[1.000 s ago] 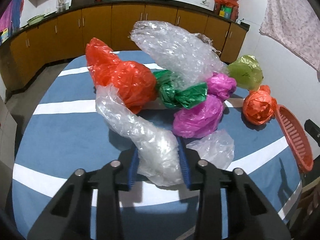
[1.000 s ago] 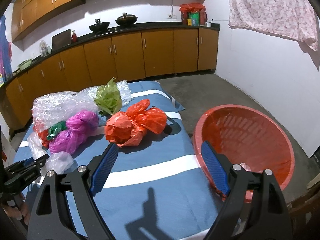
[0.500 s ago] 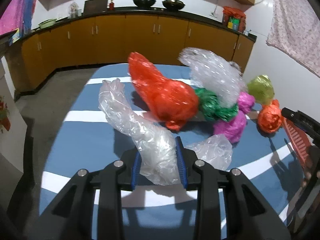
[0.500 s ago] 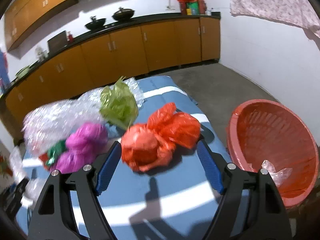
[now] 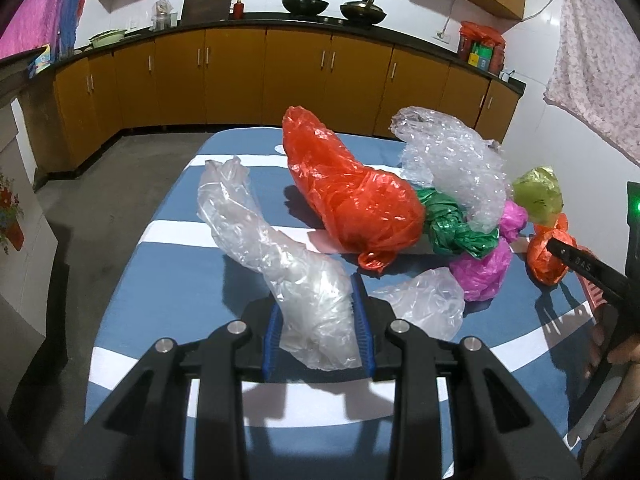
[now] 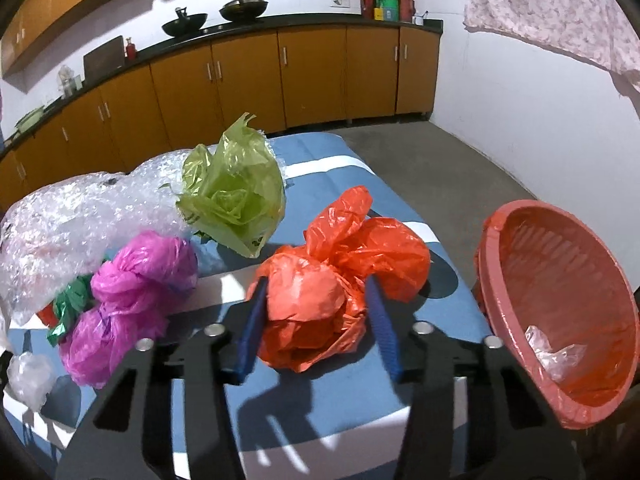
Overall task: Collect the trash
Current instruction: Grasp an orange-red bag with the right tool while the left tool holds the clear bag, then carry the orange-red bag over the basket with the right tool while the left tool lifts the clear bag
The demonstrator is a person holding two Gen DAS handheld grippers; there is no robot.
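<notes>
My left gripper (image 5: 316, 294) is shut on a long clear plastic bag (image 5: 280, 256) whose far end trails over the blue striped table (image 5: 160, 280). My right gripper (image 6: 316, 284) has its jaws closing on a crumpled orange bag (image 6: 316, 300), and both blue pads touch its sides. That bag also shows at the right of the left wrist view as the orange bag (image 5: 546, 260), with a black finger of the right gripper across it. The red basket (image 6: 560, 260) stands off the table's right edge and holds a clear plastic scrap (image 6: 556, 354).
More trash lies on the table: a big red bag (image 5: 352, 196), bubble wrap (image 5: 452, 160), a green bag (image 5: 456, 232), a magenta bag (image 6: 136, 280), a yellow-green bag (image 6: 236, 196) and a small clear bag (image 5: 424, 304). Orange cabinets line the far wall.
My right gripper came forward and down over the orange bag and its jaws narrowed around it. My left gripper shifted leftward, keeping the clear bag.
</notes>
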